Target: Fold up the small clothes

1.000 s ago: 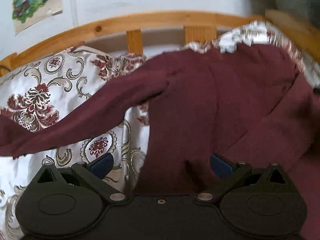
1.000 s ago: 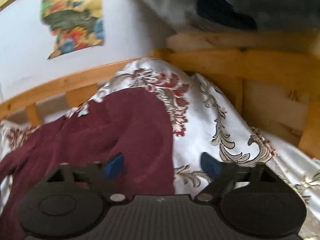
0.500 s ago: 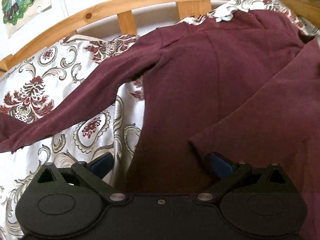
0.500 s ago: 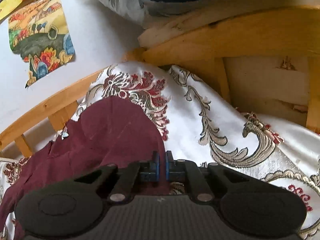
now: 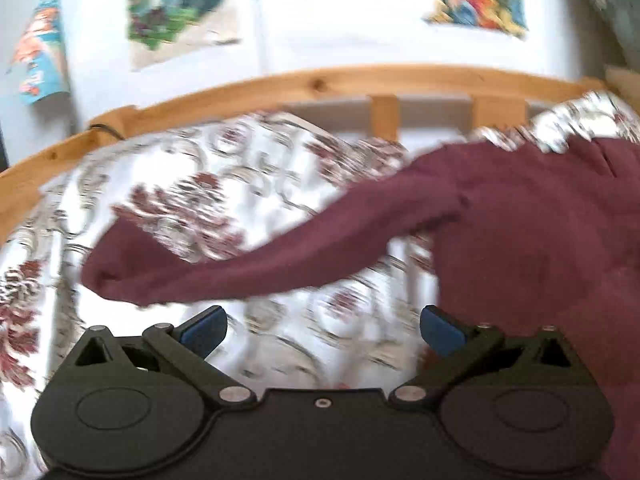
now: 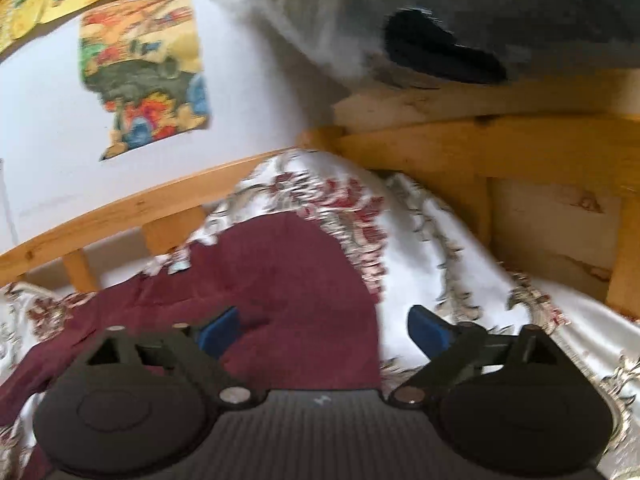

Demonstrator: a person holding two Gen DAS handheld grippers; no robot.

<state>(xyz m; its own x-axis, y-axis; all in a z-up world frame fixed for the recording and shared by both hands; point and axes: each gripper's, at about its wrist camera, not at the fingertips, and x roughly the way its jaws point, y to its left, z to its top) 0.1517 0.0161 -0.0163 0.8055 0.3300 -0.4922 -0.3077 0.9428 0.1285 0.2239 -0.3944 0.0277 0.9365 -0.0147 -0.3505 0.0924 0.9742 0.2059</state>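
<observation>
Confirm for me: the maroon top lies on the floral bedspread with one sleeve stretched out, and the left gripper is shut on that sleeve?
Not quite. The left wrist view shows the left gripper open, with only the floral bedspread between its fingers. The maroon top lies there, sleeve stretched out.

Maroon garment (image 5: 540, 240) cut off at right edge, bedspread pattern (image 5: 192, 208) motion-blurred, posters (image 5: 180, 4) smeared

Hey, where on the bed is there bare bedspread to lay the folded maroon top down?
Left side: the floral bedspread is bare between the wooden rail and the outstretched sleeve, and again between that sleeve and the left gripper. A bare strip lies right of the maroon top, toward the wooden bed end. The middle is covered.
</observation>
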